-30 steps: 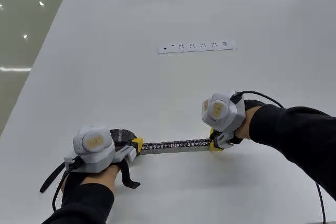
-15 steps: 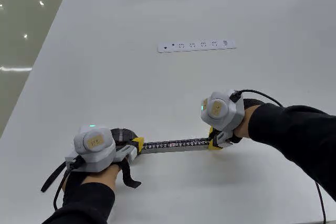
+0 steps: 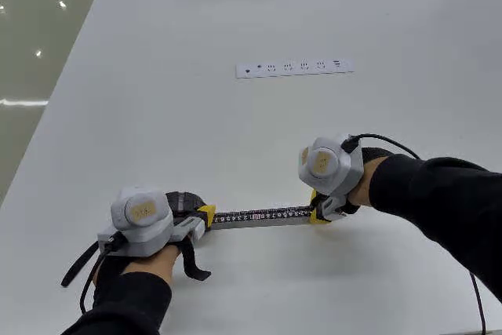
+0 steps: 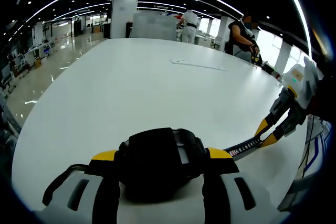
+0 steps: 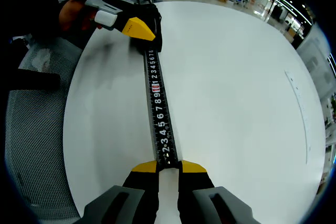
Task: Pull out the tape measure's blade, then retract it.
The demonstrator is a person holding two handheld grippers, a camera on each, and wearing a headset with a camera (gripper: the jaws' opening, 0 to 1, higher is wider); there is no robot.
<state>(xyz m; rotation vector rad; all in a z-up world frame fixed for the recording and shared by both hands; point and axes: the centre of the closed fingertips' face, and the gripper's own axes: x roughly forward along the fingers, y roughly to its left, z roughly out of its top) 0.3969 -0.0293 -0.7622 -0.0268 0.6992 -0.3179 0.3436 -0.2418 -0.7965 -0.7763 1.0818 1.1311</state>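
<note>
Tape measure [image 3: 182,202] lies near the 7 o'clock part of the white counter [image 3: 235,139] in the head view. Its black case is clamped between the yellow-tipped jaws of the left gripper [image 4: 161,156]. Its blade [image 5: 157,103] runs out toward 3 o'clock, flat on the counter, and the right gripper [image 5: 169,168] is closed on its end. We judge the pull-out to be under way. To do it well, we draw the right gripper dead in line with the case mouth, low and level, so the blade neither twists nor kinks, and we pin the case firmly. The blade is pale, with black numerals and one red mark.
</note>
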